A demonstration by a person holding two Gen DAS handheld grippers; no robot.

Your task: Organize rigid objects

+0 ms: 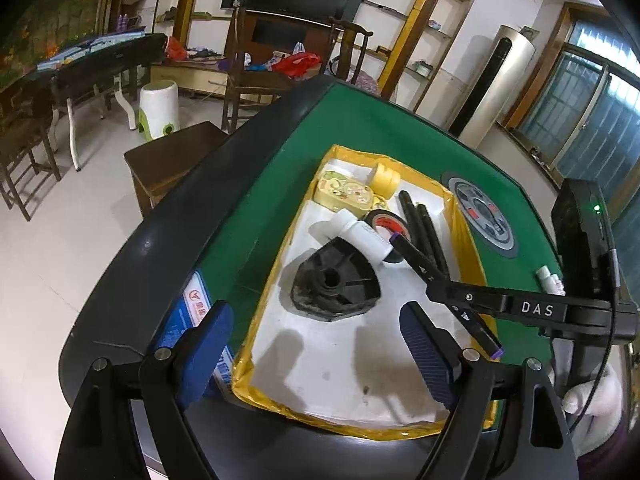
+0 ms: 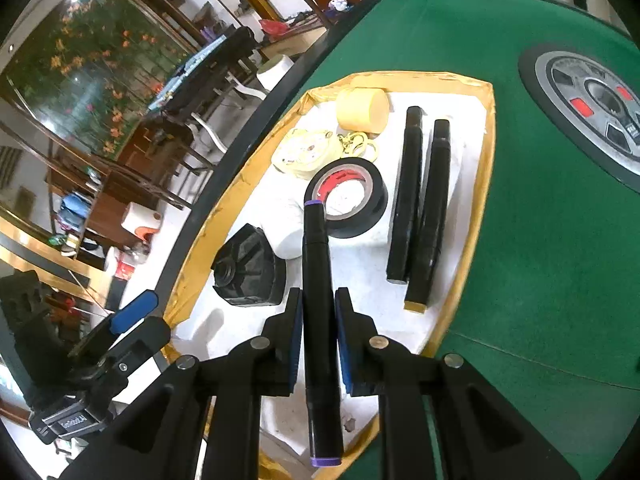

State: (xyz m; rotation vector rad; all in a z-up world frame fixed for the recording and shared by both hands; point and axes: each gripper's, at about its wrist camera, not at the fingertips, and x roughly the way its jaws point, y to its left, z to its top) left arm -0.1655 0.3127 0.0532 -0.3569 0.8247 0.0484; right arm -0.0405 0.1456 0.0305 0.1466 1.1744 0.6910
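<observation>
- Nearest to me, my right gripper (image 2: 318, 322) is clamped on a black marker (image 2: 318, 320) with purple ends; its long axis runs straight out along the fingers, one purple end near the camera, the other pointing at the tape roll (image 2: 347, 198).
- The marker hangs over the near part of the white tray (image 2: 490, 128); I judge the coming move is to lay it parallel to the two black markers (image 2: 420, 208), which lie to the right of the tape roll.
- My left gripper (image 1: 316, 354) stands wide open and empty over the tray's near edge, so the right hand is the nearer one.
- The black plastic base (image 1: 334, 280) lies just this side of the tape roll.
- The left view alone shows a white bottle (image 1: 362, 234) leaning on the tape roll; the right view largely hides it behind the held marker.
- Beyond the tape roll sit a yellow case (image 2: 304, 152) and a yellow cap (image 2: 362, 110).
</observation>
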